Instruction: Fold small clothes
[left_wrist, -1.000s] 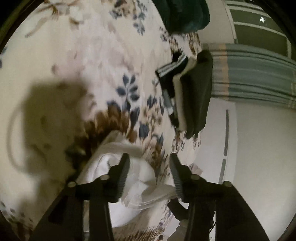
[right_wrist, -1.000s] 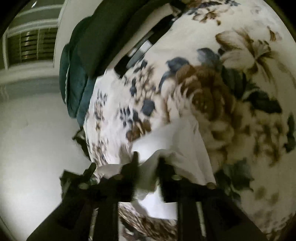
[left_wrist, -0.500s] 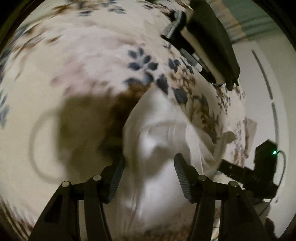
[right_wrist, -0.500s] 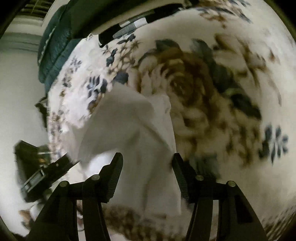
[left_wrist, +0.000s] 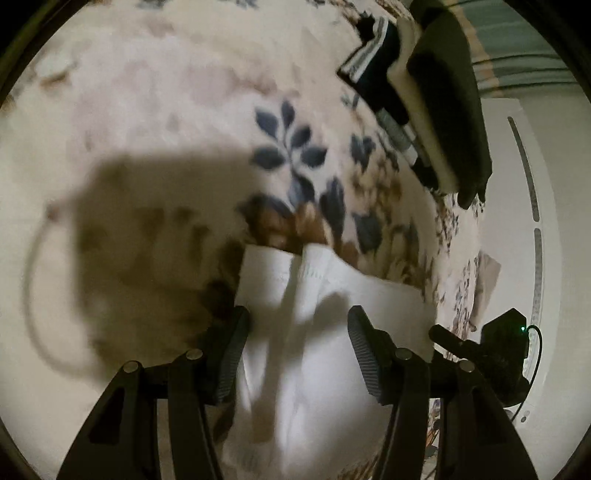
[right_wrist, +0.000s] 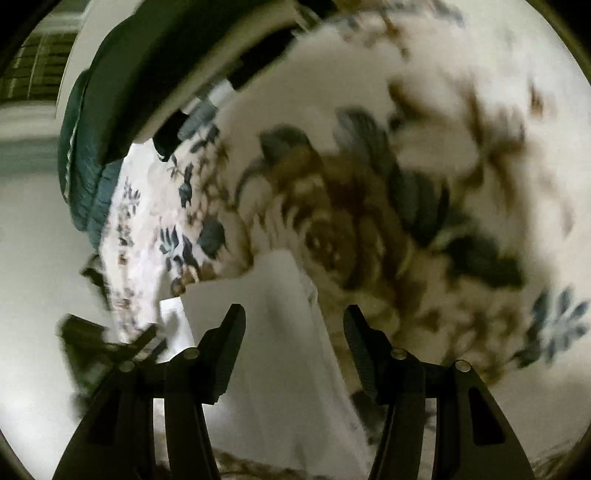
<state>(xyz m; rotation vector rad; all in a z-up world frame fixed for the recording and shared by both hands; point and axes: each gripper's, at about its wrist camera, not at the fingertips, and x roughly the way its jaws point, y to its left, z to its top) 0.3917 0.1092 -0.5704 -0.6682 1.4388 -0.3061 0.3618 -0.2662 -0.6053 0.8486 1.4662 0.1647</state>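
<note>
A small white garment (left_wrist: 325, 332) lies flat on the floral bedspread (left_wrist: 166, 110), folded, with a stitched hem at its far edge. My left gripper (left_wrist: 297, 350) is open above it, one finger on each side, holding nothing. In the right wrist view the same white garment (right_wrist: 273, 354) lies between the open fingers of my right gripper (right_wrist: 293, 347), which holds nothing. The right gripper's black body (left_wrist: 495, 347) shows at the right of the left wrist view, beside the garment.
A stack of folded dark and white clothes (left_wrist: 432, 96) sits at the far right of the bed; it also shows in the right wrist view (right_wrist: 177, 74). A teal quilt (right_wrist: 85, 177) lies by it. The bed edge and a white wall (left_wrist: 535, 221) are on the right.
A second ago my right gripper was shut on the bunched white garment. It has opened, and the garment now lies flatter and squarer on the bed. Both grippers stay open over it.
</note>
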